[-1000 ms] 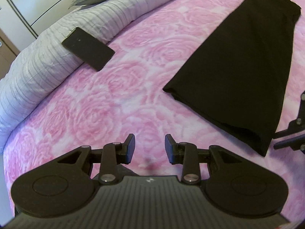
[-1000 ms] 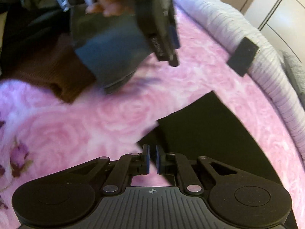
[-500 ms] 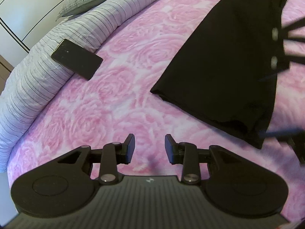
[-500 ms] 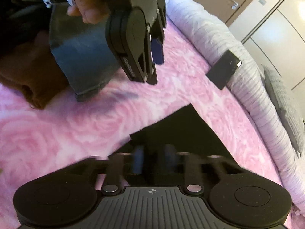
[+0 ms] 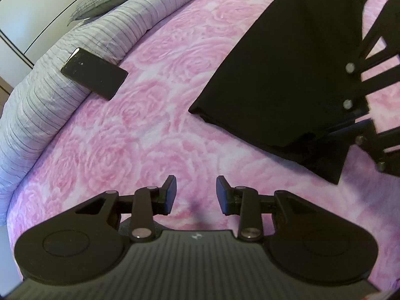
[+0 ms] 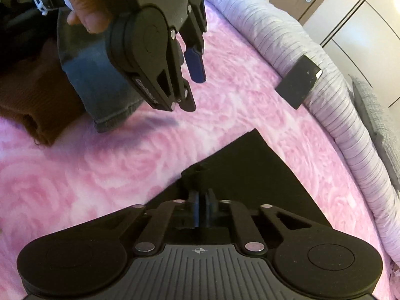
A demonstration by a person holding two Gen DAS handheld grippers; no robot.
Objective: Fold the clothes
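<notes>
Pink rose-patterned bedding (image 5: 140,130) covered the bed, a fair open stretch for folding. The right tool (image 6: 202,208) had its pads drawn nearly together on the near corner of the black garment (image 6: 252,175), which bunched just ahead of its fingers; a pinch at the corner would let that end be carried over the rest, I judge. The garment lay flat and long beyond the tool, ready for a lengthwise fold. The left tool (image 5: 196,195) hovered above bare bedding with its jaws well apart and nothing between them, the garment ahead and to its right, probably waiting to take the other corner. Farther out, a dark phone (image 5: 93,73) leaned on the rolled striped duvet (image 5: 42,105), and folded jeans (image 6: 97,85) and a brown knit (image 6: 27,102) sat left of the right tool.
</notes>
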